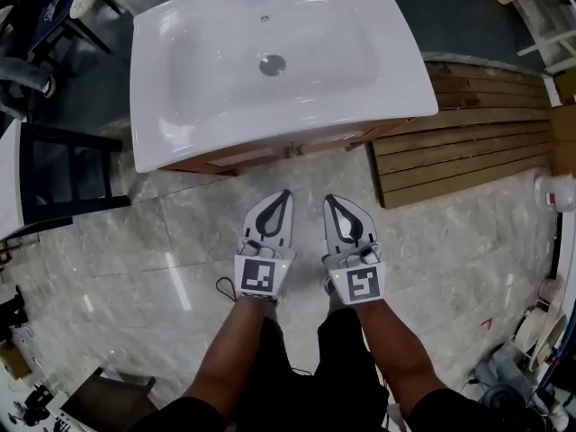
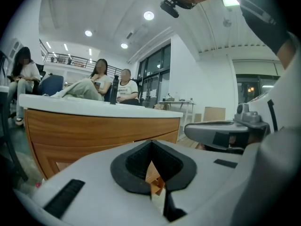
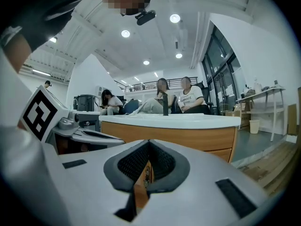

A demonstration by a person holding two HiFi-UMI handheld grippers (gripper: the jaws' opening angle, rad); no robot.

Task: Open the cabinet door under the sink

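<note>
Wood of the cabinet [image 1: 270, 154] is showing as a thin strip under the near rim of the white sink [image 1: 180, 79] that is sitting on top of it. The cabinet is standing on the marble floor [image 1: 135, 268], with wooden decking [image 1: 468, 142] lying by its right corner. The left gripper [image 1: 284, 193] and the right gripper [image 1: 329, 199] are hovering side by side over the floor, just short of the cabinet, both pointing at it and neither touching it. In each gripper view the jaws are pressing tip to tip, clenched on nothing, and the cabinet front [image 2: 94, 131] is filling the space beyond them. Where the door's edges are running in that front I cannot tell. People [image 3: 186, 95] are sitting beyond the sink.
</note>
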